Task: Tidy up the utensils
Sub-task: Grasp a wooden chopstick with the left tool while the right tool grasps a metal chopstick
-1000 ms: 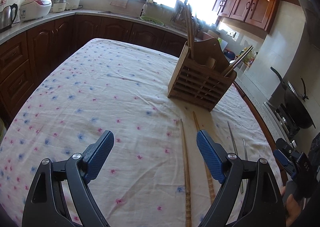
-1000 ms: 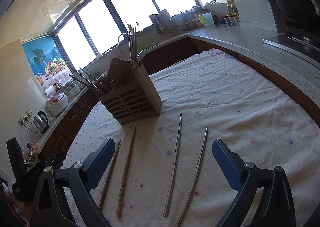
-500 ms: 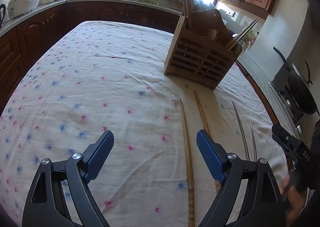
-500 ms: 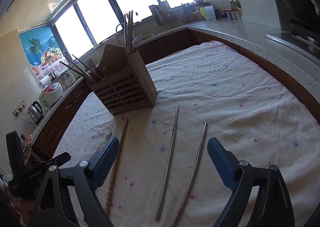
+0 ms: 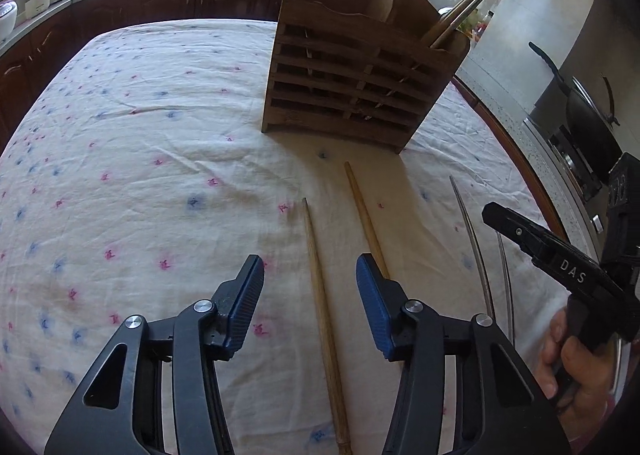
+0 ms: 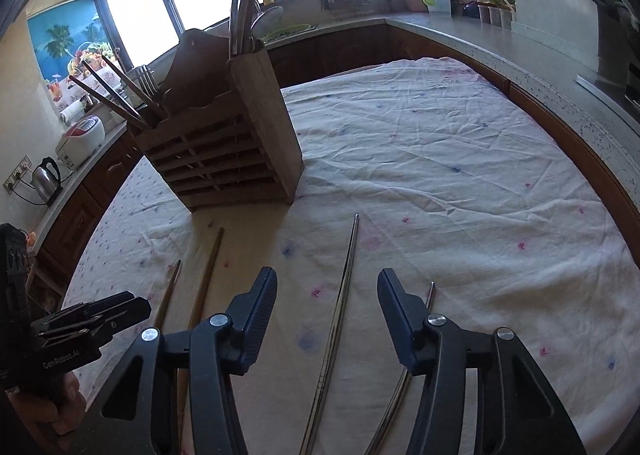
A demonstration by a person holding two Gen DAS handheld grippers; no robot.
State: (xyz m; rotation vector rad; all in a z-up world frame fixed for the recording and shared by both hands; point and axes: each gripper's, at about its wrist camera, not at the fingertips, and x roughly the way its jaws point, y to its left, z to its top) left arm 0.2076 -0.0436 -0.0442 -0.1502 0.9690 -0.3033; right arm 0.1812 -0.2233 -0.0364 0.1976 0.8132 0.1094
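Left claw (image 5: 310,287): jaws stand wide apart, nothing between the pads. It hovers low over the desk (image 5: 140,143), which is covered by a white cloth with pink and blue flecks. A wooden chopstick (image 5: 322,307) lies on the cloth in the gap between the two fingers, lower centre of the left wrist view, not touched by either pad. A second wooden chopstick (image 5: 362,211) lies just beside it to the right, its near part hidden behind the right-hand finger.

Right claw (image 6: 328,305): jaws likewise wide, holding nothing. A metal chopstick (image 6: 340,307) lies on the cloth between its fingers, centre of the right wrist view. A second metal chopstick (image 6: 430,293) shows just beside the right-hand finger, largely hidden behind it.

Wooden utensil holder (image 5: 360,71) stands upright on the cloth, upper centre of the left wrist view, beyond the far tips of all four chopsticks and apart from them. It contains several wooden and metal chopsticks standing or leaning.

Both pairs lie roughly parallel, wooden pair to the left of the metal pair.
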